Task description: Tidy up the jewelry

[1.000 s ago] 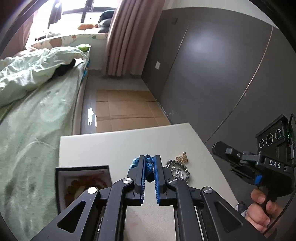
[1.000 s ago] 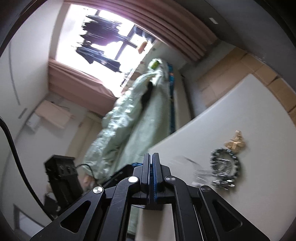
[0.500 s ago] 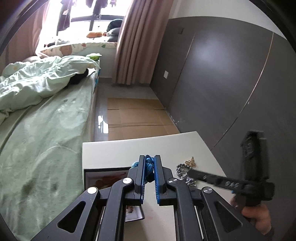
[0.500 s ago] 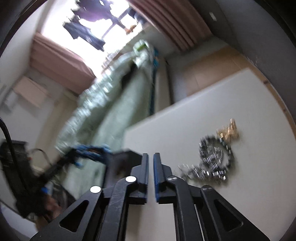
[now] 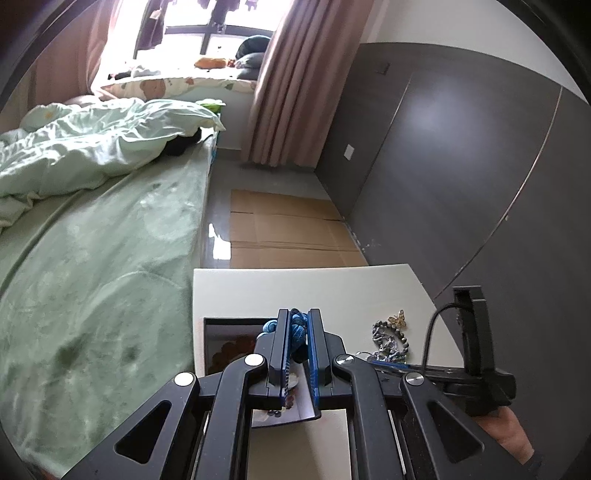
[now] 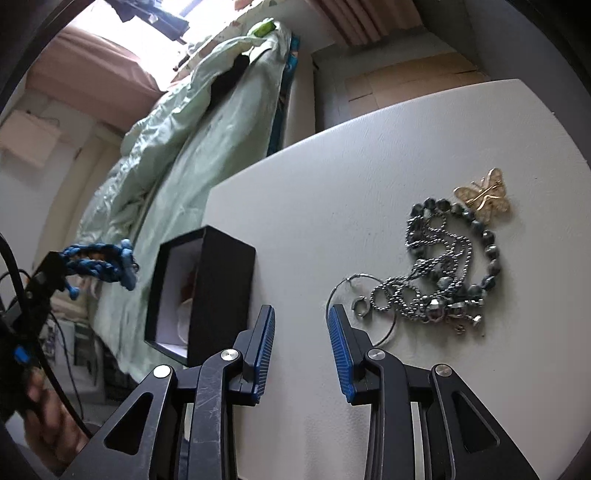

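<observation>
Left tongs (image 5: 296,321) pinch blue bracelet (image 5: 297,328) above black box (image 6: 207,291); bed (image 5: 92,258) beside.

daylight from blown-out window (image 5: 207,22); soft shadows; sharp; fisheye edges bent, vignetted

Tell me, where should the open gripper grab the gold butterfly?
Probably across the gold butterfly at its narrow middle, coming straight down from above. It lies flat on the white table, so a sideways grab would just slide over it. Its lower wing touches the dark bead bracelet, so the right hand-held gripper should close from the clear sides.
</observation>
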Motion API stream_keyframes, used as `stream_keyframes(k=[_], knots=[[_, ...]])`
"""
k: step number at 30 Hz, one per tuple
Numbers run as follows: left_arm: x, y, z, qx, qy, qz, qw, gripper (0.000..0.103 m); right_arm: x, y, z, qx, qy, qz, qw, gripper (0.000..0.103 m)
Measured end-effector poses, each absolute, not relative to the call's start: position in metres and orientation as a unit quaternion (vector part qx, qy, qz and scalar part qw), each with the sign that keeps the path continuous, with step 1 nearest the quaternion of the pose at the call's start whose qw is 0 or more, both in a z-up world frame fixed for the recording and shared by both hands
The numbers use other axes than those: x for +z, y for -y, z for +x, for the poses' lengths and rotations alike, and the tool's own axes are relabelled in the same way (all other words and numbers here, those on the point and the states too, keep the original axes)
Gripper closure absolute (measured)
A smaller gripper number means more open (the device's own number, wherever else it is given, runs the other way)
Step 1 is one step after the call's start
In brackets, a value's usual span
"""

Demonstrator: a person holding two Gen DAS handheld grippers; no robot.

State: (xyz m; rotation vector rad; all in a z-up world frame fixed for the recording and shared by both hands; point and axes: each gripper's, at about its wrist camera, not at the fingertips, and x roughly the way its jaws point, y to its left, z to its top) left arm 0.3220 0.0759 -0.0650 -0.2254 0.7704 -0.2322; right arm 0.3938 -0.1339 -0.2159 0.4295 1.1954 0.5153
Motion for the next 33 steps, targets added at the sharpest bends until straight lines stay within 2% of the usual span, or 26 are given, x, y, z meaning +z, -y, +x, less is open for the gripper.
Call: stream_keyframes(k=[17, 27, 33], knots=[[-0.079, -0.088, 0.322, -0.106, -0.39, -0.118, 0.907, 0.094, -0.234, 0.14, 0.409, 0.15, -0.569, 0.238, 0.773, 0.07], [-0.083, -0.098, 0.325, -0.096, -0.393, -0.13, 0.905, 0.094, -0.224, 0.12, 0.406, 0.099, -0.568, 0.166, 0.8, 0.072], [-0.083, -0.106, 0.321, -0.099, -0.383, -0.147, 0.907, 0.094, -0.224, 0.122, 0.41, 0.069, -0.584, 0.151, 0.795, 0.088]])
